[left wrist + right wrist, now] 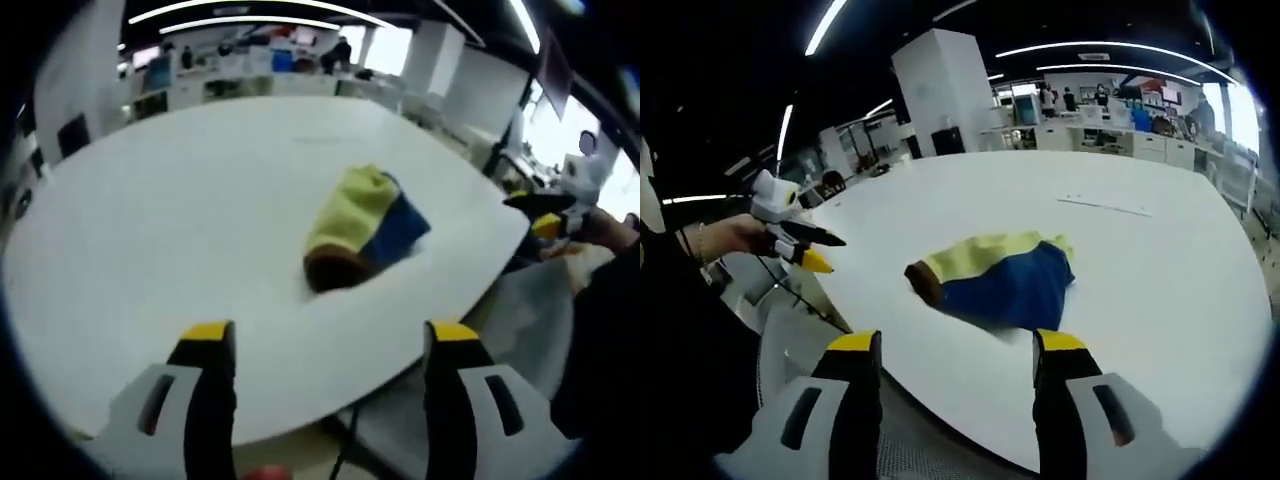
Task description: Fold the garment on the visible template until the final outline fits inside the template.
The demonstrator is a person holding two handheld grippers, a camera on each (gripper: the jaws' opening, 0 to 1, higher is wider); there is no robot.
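Yellow-and-blue garment (362, 228) lies bunched at centre frame on white table (180, 220), well beyond left gripper (330, 345), jaws apart, empty. Same for right gripper (955, 350), garment (995, 275) just above.

A crumpled yellow and blue cloth garment with a brown cuff (992, 277) lies bunched on a large white bench (1160, 270). The right gripper (958, 350), with yellow-tipped black jaws spread apart and empty, rises from the bottom edge just short of the garment. At the left, a person's hand (725, 236) holds the other gripper (800, 245) beside the bench edge.
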